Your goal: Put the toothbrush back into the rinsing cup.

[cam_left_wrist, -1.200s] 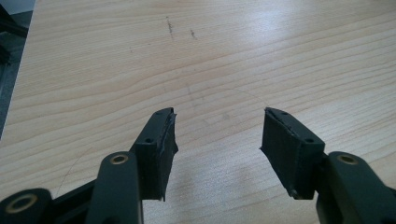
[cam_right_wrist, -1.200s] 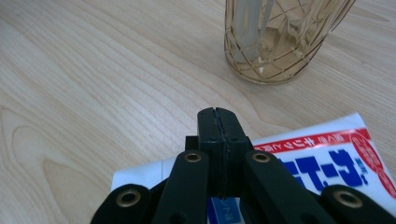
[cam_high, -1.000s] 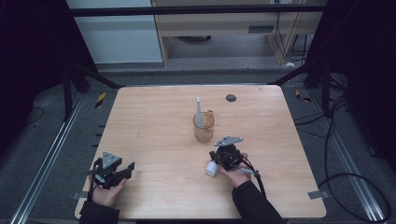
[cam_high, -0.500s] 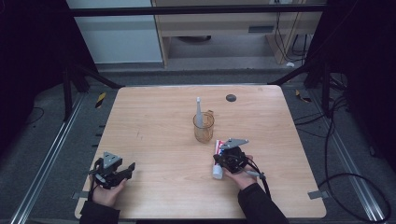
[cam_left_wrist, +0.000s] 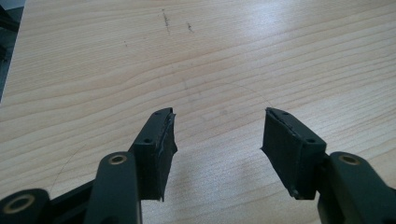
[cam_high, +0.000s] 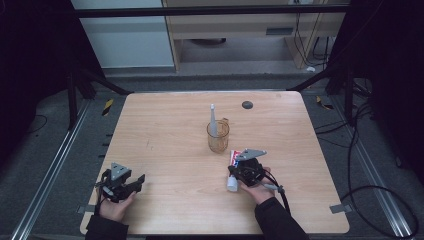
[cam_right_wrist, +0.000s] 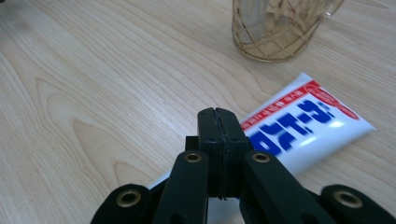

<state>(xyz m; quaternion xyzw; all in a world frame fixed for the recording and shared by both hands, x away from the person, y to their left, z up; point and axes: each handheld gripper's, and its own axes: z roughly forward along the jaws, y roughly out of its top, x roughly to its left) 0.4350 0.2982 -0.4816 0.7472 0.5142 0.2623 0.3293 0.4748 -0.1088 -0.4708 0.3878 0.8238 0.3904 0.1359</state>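
Wood table point(cam_high: 165, 130) | L tongs point(cam_left_wrist: 217, 135) wide apart, empty | R tongs point(cam_right_wrist: 218, 122) closed, empty, over toothpaste tube point(cam_right_wrist: 299, 126)

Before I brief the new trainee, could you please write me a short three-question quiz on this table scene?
1. True or false: the left claw has its jaws closed around the toothpaste tube.
2. Multiple choice: what stands inside the amber glass mug? A) a spoon B) a slim white stick-like item C) nothing
3. Fill in: in the right gripper view, the right claw has its jaws pressed ____, just above the tube, which lies flat on the wooden table.

Key: 1 false, its jaws stand apart over bare wood. 2 B. 3 together.
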